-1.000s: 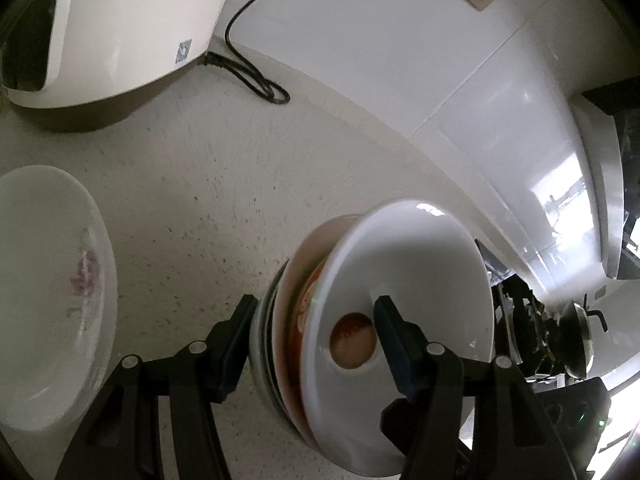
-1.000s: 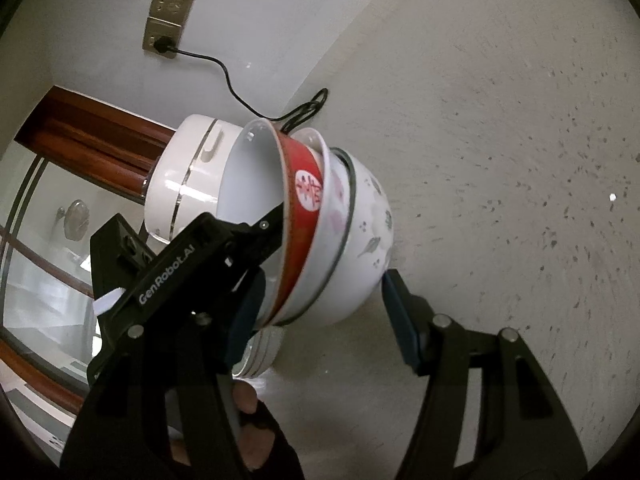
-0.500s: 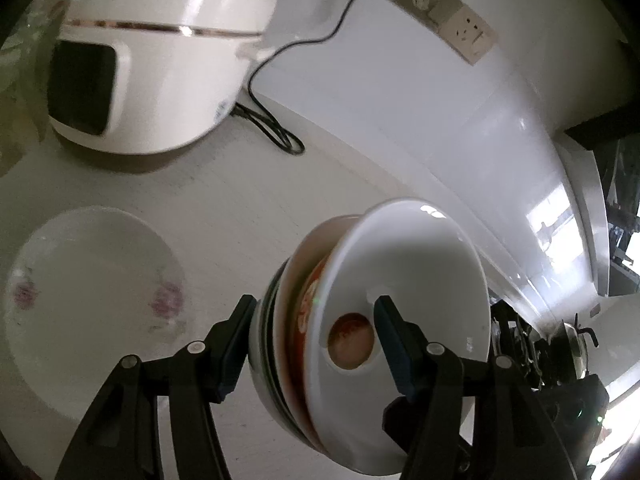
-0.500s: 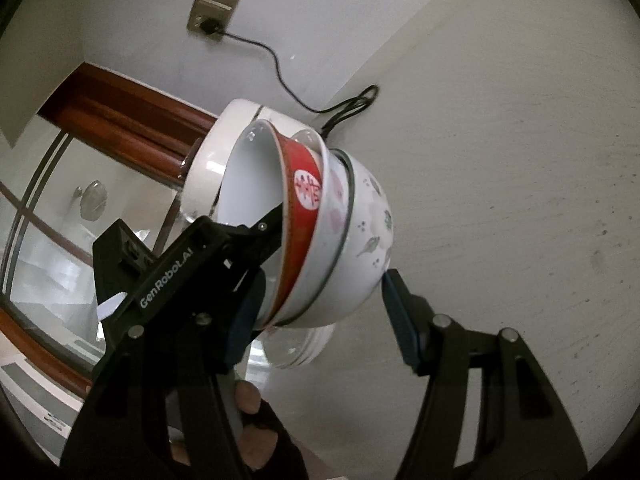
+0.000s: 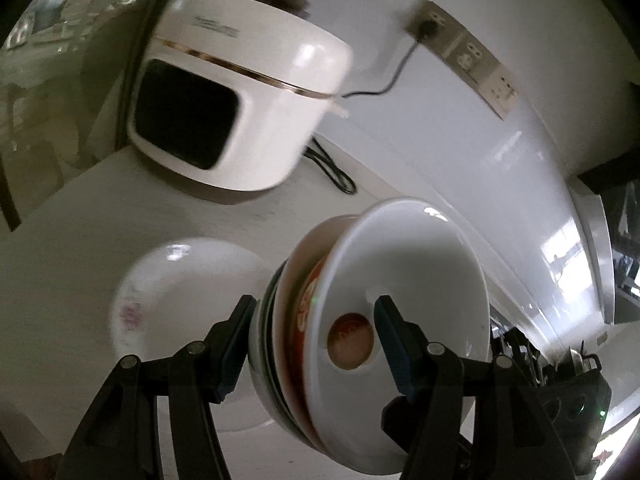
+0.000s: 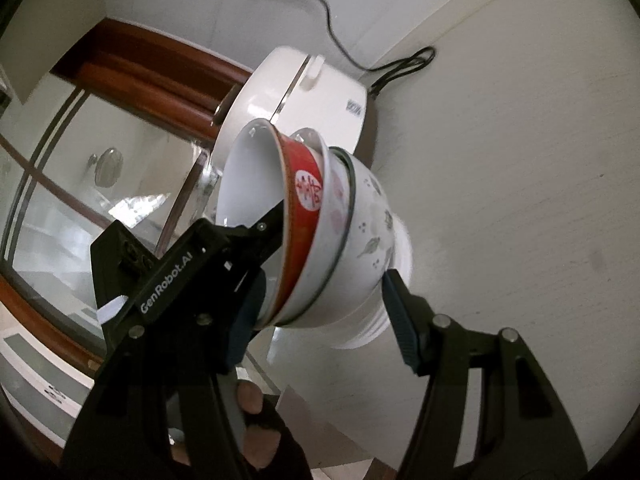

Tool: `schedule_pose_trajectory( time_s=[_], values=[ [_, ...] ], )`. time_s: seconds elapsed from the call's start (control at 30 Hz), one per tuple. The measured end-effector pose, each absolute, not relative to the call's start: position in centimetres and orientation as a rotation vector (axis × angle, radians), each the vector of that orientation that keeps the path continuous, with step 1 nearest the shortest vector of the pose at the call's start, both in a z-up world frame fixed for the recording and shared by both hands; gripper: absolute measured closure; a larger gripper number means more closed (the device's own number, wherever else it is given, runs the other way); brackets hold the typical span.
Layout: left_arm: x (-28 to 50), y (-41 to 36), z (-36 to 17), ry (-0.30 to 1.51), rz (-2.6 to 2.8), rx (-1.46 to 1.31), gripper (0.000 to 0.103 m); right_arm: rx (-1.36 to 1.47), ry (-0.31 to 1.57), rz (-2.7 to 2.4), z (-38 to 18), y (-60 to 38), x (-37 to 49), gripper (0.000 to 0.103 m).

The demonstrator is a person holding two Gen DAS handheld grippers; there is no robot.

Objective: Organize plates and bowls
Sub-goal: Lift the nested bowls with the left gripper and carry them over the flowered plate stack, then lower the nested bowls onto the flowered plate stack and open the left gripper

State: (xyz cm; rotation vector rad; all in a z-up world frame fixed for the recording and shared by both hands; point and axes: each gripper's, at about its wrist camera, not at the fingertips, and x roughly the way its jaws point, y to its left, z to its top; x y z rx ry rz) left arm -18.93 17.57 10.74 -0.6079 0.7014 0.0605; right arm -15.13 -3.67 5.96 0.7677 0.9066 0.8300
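Observation:
A stack of nested bowls [image 5: 360,320] hangs tilted on its side above the counter: a red bowl [image 6: 304,208] with a white inside, a white bowl, and an outer white bowl with a leaf pattern [image 6: 368,240]. My left gripper [image 5: 314,344] is shut on the stack, one pad on its base and the other inside the top bowl. My right gripper [image 6: 320,316] clamps the same stack end to end. A white plate with pink flowers [image 5: 180,312] lies on the counter below and to the left.
A white rice cooker [image 5: 240,100] stands at the back of the speckled counter [image 6: 520,200], its cord running to a wall socket [image 5: 432,20]. A gloved hand [image 6: 264,440] holds the left gripper. A stove [image 5: 560,360] is at the far right, a wood-framed glass door [image 6: 80,200] at the left.
Both grippers rose and travelled with the stack still clamped between them. The rice cooker and the flowered plate slid toward the middle of the left wrist view, and more wall shows.

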Motion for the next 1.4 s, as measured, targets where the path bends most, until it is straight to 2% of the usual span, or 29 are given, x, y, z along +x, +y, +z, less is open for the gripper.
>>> schedule_pose_trajectory(
  time_s=[0.6,1.4],
  values=[
    [-18.7,22.1,8.7,0.71,0.137,-0.67,0.042,0.713,0.979,0.865,4.4,3.3,-14.2,0.039],
    [-15.8,23.7,6.1,0.771,0.129,-0.711,0.041,0.689,1.037,0.833,2.9,4.3,-13.2,0.039]
  ],
)
